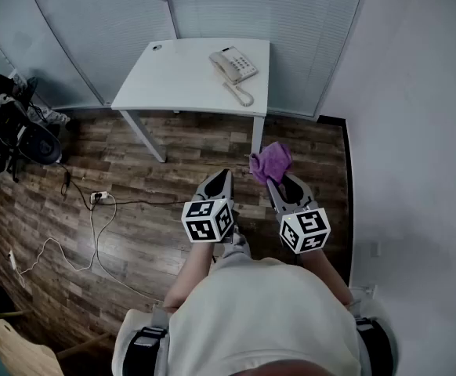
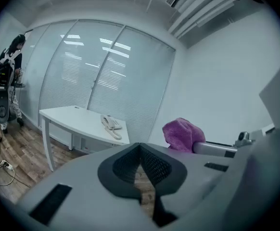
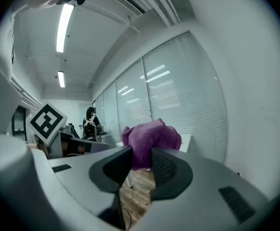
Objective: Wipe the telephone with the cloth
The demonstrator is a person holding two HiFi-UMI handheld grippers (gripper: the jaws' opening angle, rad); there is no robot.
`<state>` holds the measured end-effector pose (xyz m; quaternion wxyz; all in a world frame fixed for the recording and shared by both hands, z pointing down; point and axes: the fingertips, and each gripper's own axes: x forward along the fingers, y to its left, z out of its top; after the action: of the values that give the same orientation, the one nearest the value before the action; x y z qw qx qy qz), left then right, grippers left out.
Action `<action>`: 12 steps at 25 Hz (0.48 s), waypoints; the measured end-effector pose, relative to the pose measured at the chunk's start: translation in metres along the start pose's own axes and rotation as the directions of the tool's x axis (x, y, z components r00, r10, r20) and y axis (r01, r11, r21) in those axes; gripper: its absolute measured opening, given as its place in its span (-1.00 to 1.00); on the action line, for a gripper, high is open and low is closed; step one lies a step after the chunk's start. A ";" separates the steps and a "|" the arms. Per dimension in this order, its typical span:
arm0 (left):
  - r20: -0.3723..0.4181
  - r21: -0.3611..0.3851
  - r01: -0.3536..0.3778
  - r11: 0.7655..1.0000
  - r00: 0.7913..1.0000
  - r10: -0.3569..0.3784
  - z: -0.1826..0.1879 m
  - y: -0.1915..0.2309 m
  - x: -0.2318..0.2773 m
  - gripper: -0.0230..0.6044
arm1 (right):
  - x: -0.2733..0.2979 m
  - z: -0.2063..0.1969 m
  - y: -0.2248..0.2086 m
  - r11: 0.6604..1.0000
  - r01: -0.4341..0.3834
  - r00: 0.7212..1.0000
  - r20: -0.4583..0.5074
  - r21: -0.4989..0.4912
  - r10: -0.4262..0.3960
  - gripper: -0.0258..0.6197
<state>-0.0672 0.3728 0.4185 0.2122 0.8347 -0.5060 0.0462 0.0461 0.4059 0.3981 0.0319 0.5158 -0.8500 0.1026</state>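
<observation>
- The head view alone shows the whole layout. The white table (image 1: 173,77) stands ahead on wood-plank flooring (image 1: 173,163), and both grippers are held well short of it, above the floor.
- The left gripper view looks across at the cloth from the side. The right gripper view has the cloth filling the gap at its jaw tips and hiding most of the table, so the telephone does not show there.
- Both gripper views catch a person (image 3: 90,119) standing far off by the glass wall, whom the head view does not show.
- The cream telephone (image 1: 233,66) sits on the table's far right part, close to the right edge. Its long axis runs diagonally from far left to near right, and the coiled cord (image 1: 244,95) trails toward the near edge.
- The left gripper (image 2: 140,147) is clenched with nothing in it, its ribbed dark pads meeting at the tips.
- The right gripper (image 3: 141,153) grasps the purple cloth (image 1: 271,161), a fuzzy, bunched lump bulging above the jaws.
- A white power strip (image 1: 97,197) with loose cables lies on the floor at left.
</observation>
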 end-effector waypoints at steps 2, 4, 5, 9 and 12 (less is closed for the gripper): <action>0.004 -0.003 -0.001 1.000 1.000 0.001 0.000 -0.004 0.002 -0.86 | -0.003 -0.001 -0.003 1.000 -0.001 1.000 -0.007 -0.002 0.001 -0.54; 0.005 -0.008 -0.001 1.000 1.000 0.001 0.000 -0.006 0.003 -0.86 | -0.004 -0.001 -0.004 1.000 -0.003 1.000 -0.010 -0.002 0.003 -0.54; 0.005 -0.012 -0.001 1.000 1.000 0.001 0.001 -0.006 0.003 -0.86 | -0.004 -0.001 -0.005 1.000 -0.004 1.000 -0.010 0.000 0.004 -0.54; 0.005 -0.018 -0.005 1.000 1.000 0.005 0.001 -0.007 0.005 -0.86 | -0.002 0.000 -0.012 1.000 -0.001 1.000 -0.007 0.013 0.001 -0.54; -0.010 -0.024 -0.009 1.000 1.000 0.009 -0.005 -0.005 0.007 -0.86 | -0.001 -0.004 -0.015 1.000 0.002 1.000 -0.010 0.023 -0.002 -0.54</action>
<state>-0.0585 0.3708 0.4231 0.2243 0.8296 -0.5093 0.0452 0.0599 0.4013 0.4042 0.0305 0.5163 -0.8481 0.1149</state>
